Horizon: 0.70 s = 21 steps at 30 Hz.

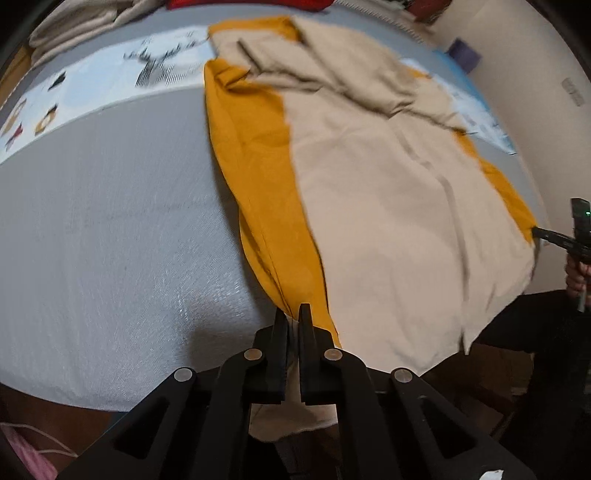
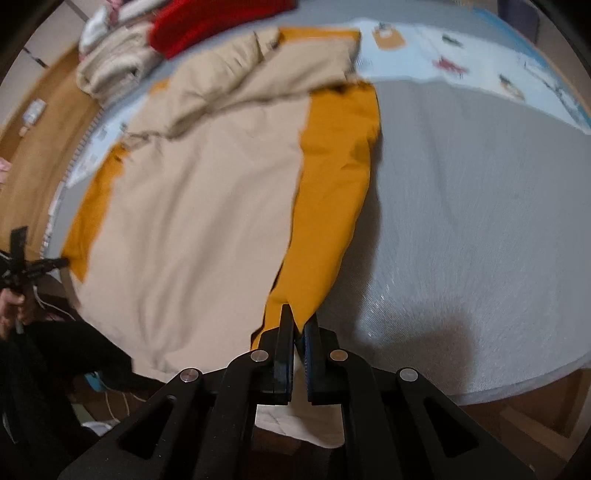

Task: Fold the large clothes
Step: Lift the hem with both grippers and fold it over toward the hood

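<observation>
A large beige and mustard-yellow garment (image 1: 376, 177) lies spread over the grey bed, its near hem hanging past the front edge. My left gripper (image 1: 293, 314) is shut on the hem's left corner, where the yellow panel ends. In the right wrist view the same garment (image 2: 207, 206) stretches away, and my right gripper (image 2: 298, 319) is shut on its right corner at the yellow strip. Each gripper shows in the other's view: the right gripper (image 1: 546, 232) at the far right, the left gripper (image 2: 51, 264) at the far left. The cloth is lifted slightly at both corners.
The grey mattress (image 1: 110, 240) extends to the left, with a light blue patterned sheet (image 1: 92, 85) further back. Folded beige clothes (image 2: 114, 62) and a red garment (image 2: 207, 22) lie at the head of the bed. A wall (image 1: 524, 74) stands right; wooden floor (image 2: 33, 155) lies left.
</observation>
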Each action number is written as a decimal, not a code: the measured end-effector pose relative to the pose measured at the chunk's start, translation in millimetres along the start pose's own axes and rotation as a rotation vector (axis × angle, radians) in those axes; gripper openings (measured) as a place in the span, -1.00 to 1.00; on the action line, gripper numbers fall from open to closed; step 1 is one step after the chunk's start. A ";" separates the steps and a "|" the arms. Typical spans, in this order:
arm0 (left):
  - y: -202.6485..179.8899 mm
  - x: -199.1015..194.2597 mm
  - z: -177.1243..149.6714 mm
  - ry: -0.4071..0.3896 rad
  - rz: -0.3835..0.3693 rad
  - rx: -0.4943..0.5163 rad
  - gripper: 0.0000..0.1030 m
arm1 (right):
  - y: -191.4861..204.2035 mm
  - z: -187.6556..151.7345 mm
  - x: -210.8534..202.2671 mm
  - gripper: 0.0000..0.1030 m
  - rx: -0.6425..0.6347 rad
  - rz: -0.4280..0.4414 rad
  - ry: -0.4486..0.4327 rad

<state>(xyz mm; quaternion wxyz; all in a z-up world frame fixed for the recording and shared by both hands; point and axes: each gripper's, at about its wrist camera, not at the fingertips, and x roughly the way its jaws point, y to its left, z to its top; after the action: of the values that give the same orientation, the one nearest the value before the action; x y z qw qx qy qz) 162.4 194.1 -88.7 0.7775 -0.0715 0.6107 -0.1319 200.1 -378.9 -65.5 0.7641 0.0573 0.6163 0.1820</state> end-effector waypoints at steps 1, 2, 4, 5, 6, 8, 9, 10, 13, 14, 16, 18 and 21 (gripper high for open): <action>-1.8 -6.5 1.3 -0.016 -0.013 0.002 -0.95 | 3.4 -0.3 -10.7 -0.91 -0.006 0.007 -0.024; -2.6 -13.6 1.8 -0.033 -0.025 0.003 -0.96 | 8.5 -1.6 -17.6 -0.91 -0.006 0.014 -0.042; 3.2 -31.7 -1.0 -0.062 -0.050 0.004 -0.96 | 18.9 -0.5 -27.6 -0.91 0.001 0.034 -0.075; 2.9 -39.1 -1.9 -0.074 -0.062 0.006 -0.96 | 20.8 -1.2 -36.8 -0.92 0.005 0.045 -0.092; 1.9 -47.4 -4.0 -0.086 -0.077 0.011 -0.96 | 21.8 -1.8 -45.1 -0.92 0.009 0.055 -0.109; -0.8 -61.4 -6.3 -0.102 -0.094 0.034 -0.97 | 21.4 -6.1 -63.2 -0.92 0.023 0.080 -0.142; -2.5 -64.6 -5.7 -0.106 -0.097 0.044 -0.97 | 19.3 -8.2 -71.0 -0.92 0.026 0.088 -0.152; -3.8 -72.8 -9.3 -0.112 -0.101 0.059 -0.97 | 19.2 -10.4 -82.1 -0.93 0.034 0.098 -0.172; -7.0 -92.7 -18.9 -0.126 -0.139 0.071 -0.97 | 20.3 -21.6 -105.5 -0.93 0.043 0.116 -0.206; -7.9 -99.6 -22.5 -0.131 -0.151 0.069 -0.97 | 20.3 -25.2 -111.6 -0.93 0.039 0.119 -0.214; -8.4 -113.6 -29.8 -0.144 -0.179 0.060 -0.97 | 25.3 -39.3 -128.6 -0.93 0.026 0.123 -0.231; -9.0 -127.5 -36.1 -0.166 -0.205 0.055 -0.97 | 29.1 -52.8 -143.8 -0.93 0.017 0.133 -0.251; -4.8 -141.1 -34.8 -0.199 -0.228 0.025 -0.97 | 30.6 -70.6 -166.2 -0.93 0.011 0.143 -0.289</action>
<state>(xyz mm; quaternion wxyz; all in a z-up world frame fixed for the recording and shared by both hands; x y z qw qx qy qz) 97.2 232.6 35.5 0.8150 -0.1434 0.5168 -0.2192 96.9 -418.2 80.6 0.8294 0.1308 0.4953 0.2226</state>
